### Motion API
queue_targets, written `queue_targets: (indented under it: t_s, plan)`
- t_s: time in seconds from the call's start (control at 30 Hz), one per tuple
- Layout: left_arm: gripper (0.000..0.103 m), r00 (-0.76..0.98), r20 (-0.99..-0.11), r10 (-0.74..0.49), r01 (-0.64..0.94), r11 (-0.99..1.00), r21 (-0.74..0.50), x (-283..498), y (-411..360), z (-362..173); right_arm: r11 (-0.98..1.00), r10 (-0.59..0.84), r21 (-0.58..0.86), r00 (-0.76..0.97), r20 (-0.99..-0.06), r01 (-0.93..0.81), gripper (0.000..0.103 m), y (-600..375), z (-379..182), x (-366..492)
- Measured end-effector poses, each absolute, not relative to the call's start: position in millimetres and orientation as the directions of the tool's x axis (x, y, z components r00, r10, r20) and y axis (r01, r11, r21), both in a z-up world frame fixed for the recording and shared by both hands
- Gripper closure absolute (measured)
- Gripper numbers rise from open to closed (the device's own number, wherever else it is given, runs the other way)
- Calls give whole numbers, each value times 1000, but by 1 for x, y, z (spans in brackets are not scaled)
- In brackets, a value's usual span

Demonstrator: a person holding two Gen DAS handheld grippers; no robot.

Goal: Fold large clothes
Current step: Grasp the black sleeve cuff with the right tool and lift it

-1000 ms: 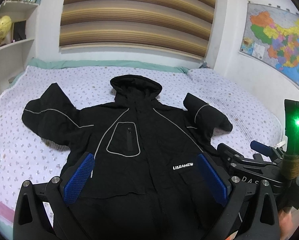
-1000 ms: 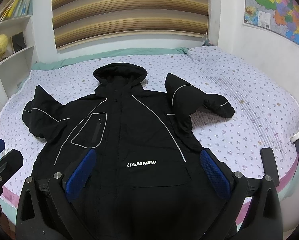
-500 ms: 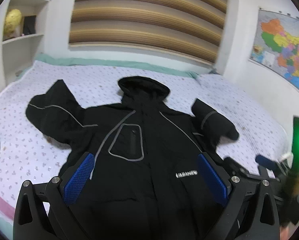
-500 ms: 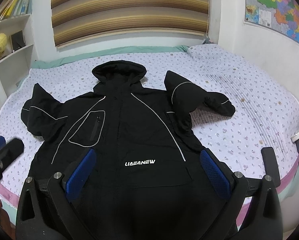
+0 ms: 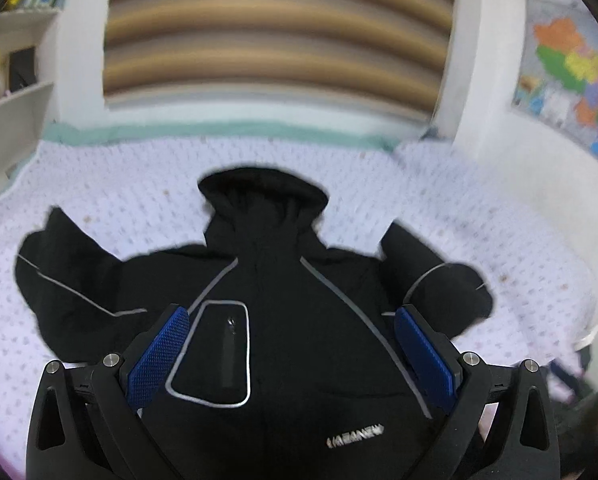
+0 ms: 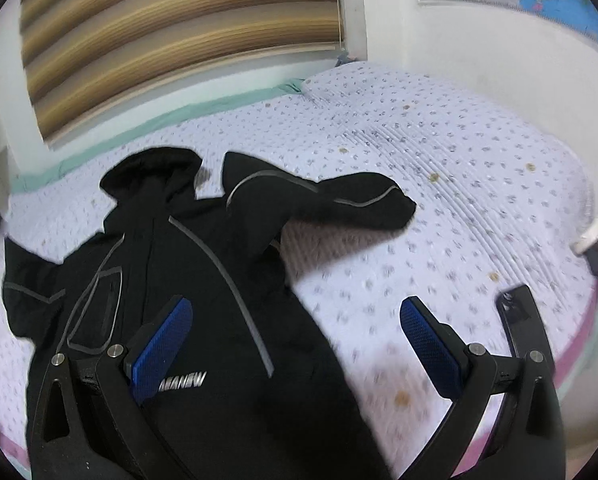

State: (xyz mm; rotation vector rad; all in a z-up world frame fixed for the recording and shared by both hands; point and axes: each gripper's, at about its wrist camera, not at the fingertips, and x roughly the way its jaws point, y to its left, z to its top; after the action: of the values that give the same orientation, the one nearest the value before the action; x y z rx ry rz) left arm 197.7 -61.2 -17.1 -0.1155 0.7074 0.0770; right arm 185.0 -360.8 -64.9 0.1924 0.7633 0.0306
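Note:
A black hooded jacket [image 5: 291,320] with grey piping lies face up on the bed, hood toward the window, both sleeves bent outward. My left gripper [image 5: 291,344] is open and empty, hovering above the jacket's chest. In the right wrist view the jacket [image 6: 203,288] fills the left half, with its right sleeve [image 6: 339,200] stretched across the sheet. My right gripper [image 6: 295,340] is open and empty above the jacket's right edge, with one pad over the hem and the other over bare sheet.
The bed [image 6: 479,184] has a lilac dotted sheet and a green far edge. A striped blind [image 5: 275,28] covers the window. A shelf [image 5: 7,92] stands at left. A map [image 5: 571,76] hangs on the right wall. A white object [image 6: 589,234] lies at the bed's right edge.
Both grippers have moved forward over the jacket. The right gripper has swung to the right, toward the right sleeve. Both views are motion-blurred. The jaws remain open.

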Motion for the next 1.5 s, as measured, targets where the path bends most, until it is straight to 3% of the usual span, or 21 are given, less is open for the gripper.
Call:
queue_targets:
  t_s: [0.13, 0.17, 0.3, 0.47, 0.67, 0.8, 0.83, 0.9, 0.93, 1.03, 1.17, 1.23, 1.37, 1.5]
  plan:
    - [1, 655, -756, 29, -71, 997, -23, 259, -63, -108, 962, 161, 267, 664, -731, 61, 2, -409, -91, 238]
    - [1, 602, -798, 20, -67, 997, -26, 275, -61, -138, 963, 152, 260, 643, -751, 77, 8, -418, -97, 247]
    - [2, 456, -890, -17, -87, 994, -63, 311, -51, -217, 943, 142, 293, 607, -782, 158, 10, -466, -125, 284]
    - [0, 507, -861, 28, -69, 998, -9, 307, -62, -221, 906, 162, 350, 567, -808, 240, 10, -511, -163, 334]
    - [0, 570, -821, 31, -65, 998, -8, 297, -68, -221, 776, 357, 558, 523, -774, 295, 11, -537, -220, 389]
    - [0, 581, -813, 30, -64, 998, -9, 293, -64, -223, 748, 358, 578, 535, -765, 326, 11, -531, -246, 423]
    - [0, 582, -812, 33, -65, 998, -6, 293, -64, -223, 758, 338, 569, 553, -761, 319, 15, -527, -246, 428]
    - [0, 582, -812, 39, -65, 998, 1, 297, -60, -222, 804, 300, 525, 573, -763, 279, 45, -514, -239, 437]
    - [0, 581, -813, 40, -65, 998, 3, 297, -60, -222, 825, 284, 501, 575, -767, 260, 69, -508, -235, 439]
    - [0, 566, -824, 37, -61, 998, 3, 301, -59, -219, 861, 273, 468, 595, -756, 199, 83, -499, -215, 437]
    - [3, 556, -831, 14, 29, 999, 37, 305, -79, -192, 904, 185, 390, 662, -726, 175, 87, -519, -169, 413]
    - [3, 609, -793, -21, 96, 994, 47, 307, -103, -159, 940, 52, 272, 701, -712, 207, 87, -535, -140, 398]
    - [3, 614, -769, -176, 216, 975, -51, 323, -147, -121, 941, -133, 143, 722, -679, 308, 88, -579, -105, 374]
    - [3, 526, -808, -266, 259, 955, -146, 355, -190, -142, 901, -280, 68, 695, -663, 428, 89, -622, -97, 361]
